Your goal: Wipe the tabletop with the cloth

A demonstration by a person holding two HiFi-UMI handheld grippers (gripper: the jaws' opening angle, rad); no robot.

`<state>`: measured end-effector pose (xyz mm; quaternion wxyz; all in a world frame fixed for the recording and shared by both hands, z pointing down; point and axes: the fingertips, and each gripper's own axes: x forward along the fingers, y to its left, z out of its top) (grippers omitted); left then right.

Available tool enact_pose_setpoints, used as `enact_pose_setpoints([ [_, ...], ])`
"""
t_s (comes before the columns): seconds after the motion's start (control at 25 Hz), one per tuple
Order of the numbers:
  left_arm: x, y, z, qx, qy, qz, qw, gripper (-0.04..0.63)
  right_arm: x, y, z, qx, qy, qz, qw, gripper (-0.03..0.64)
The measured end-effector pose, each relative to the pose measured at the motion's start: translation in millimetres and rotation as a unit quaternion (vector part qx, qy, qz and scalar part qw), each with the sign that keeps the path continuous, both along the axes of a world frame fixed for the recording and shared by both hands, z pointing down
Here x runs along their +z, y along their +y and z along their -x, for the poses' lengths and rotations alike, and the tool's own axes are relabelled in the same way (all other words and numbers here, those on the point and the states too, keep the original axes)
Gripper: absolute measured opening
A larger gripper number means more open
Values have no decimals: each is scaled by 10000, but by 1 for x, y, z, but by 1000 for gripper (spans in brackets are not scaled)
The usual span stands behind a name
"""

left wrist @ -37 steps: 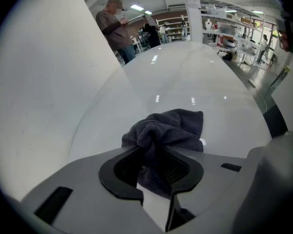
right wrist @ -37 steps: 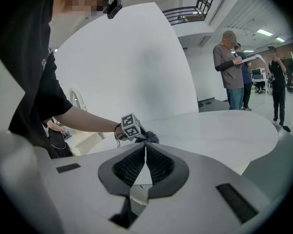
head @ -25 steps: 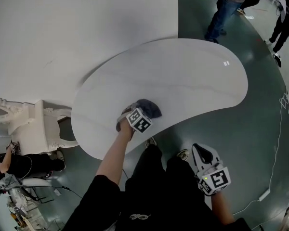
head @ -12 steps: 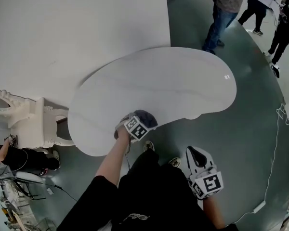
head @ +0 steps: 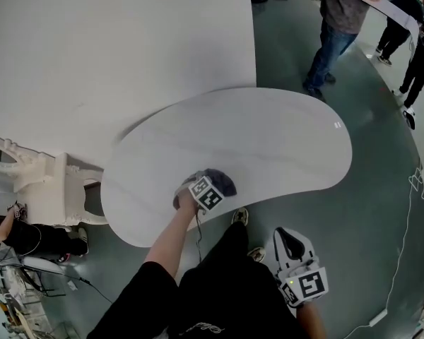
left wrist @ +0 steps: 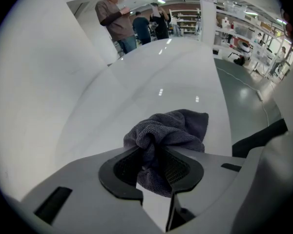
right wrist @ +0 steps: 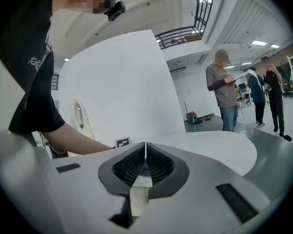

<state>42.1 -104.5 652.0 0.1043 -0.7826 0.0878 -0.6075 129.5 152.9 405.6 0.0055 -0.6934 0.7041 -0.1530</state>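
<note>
Two left fingers [left wrist: 184, 167] tight on cloth [left wrist: 173, 128]; right fingers [right wrist: 159, 165] together.

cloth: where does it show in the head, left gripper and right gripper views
Head view: cloth lower centre, on the white table, near edge.
Left gripper view: cloth lower centre, clamped between the jaws.
Right gripper view: not in it.
Shared landmark: the white table, in all three views.
</note>
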Motion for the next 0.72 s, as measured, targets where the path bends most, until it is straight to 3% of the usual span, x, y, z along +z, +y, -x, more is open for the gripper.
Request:
enact_pose_setpoints([
  [0.72, -13, -223, -87, -414, 215, -210, 9987, 114, 14, -92, -52, 106, 123, 687, 9975, 14],
])
